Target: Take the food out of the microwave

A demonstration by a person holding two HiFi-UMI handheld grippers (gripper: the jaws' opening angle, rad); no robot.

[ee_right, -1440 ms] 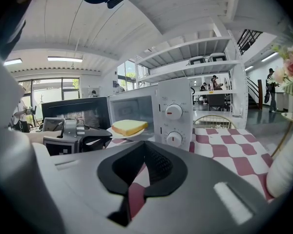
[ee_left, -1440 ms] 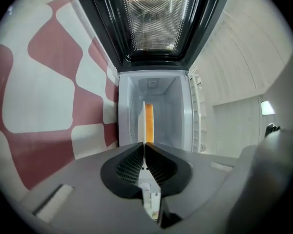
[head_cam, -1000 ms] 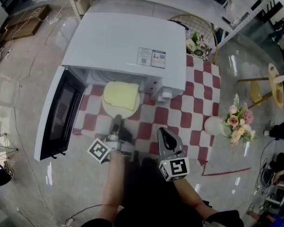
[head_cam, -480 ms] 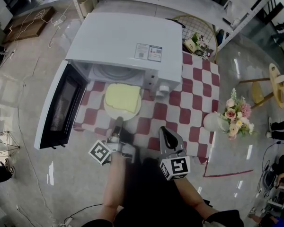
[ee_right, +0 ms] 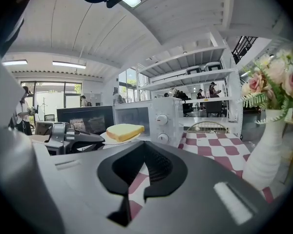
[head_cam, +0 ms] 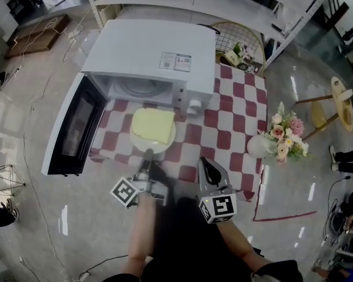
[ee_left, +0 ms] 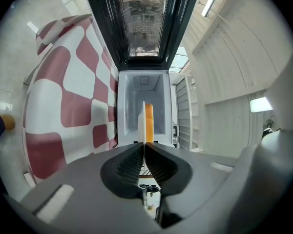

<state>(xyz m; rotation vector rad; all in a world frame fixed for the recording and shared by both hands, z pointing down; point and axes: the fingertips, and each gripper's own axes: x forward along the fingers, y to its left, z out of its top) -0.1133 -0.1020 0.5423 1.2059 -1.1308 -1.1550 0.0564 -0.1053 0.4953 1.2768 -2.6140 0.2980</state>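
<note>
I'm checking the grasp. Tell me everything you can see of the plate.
The plate is round, white and smooth, held level. The left gripper is shut on its near rim. A yellow slab of food covers most of it. It is outside the open microwave, before its opening, over the checked cloth.

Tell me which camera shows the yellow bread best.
The head view: the bread lies whole on its plate, seen from above. The right gripper view shows it small, side-on; the left gripper view shows only its edge.
</note>
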